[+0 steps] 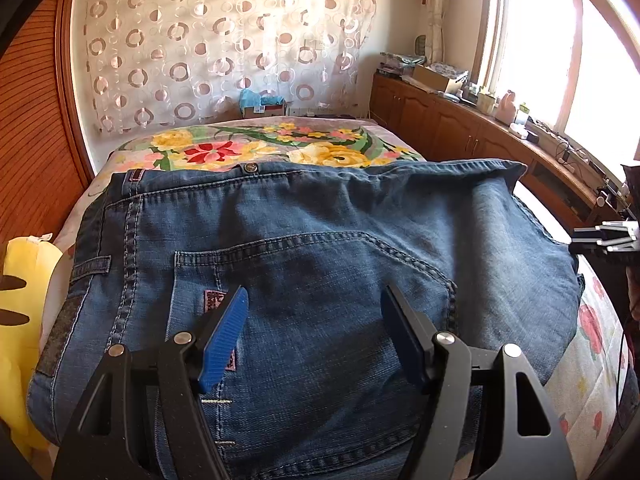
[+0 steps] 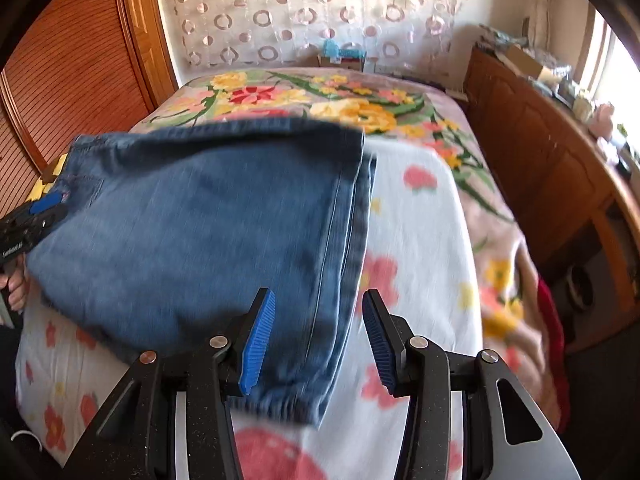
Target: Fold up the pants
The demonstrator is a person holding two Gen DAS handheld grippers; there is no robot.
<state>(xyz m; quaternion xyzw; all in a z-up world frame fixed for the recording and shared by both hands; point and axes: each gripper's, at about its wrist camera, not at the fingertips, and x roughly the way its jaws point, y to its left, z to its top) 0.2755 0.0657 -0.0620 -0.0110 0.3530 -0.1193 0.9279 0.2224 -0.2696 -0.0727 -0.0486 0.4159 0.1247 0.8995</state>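
The bed [image 2: 424, 200] is big and flat, so the jeans [image 1: 320, 264] lie folded on it, long way running left to right, waistband at the far side. The left claw [image 1: 314, 336] and right claw [image 2: 318, 338] hover over them, wide open, holding nothing.

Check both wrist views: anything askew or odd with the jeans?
Nothing damaged or spilled. The folded blue denim jeans lie on the floral bedsheet, but the layers are not flush: hem edges sit staggered along the right side. Both hand-held grippers, left and right, are open.
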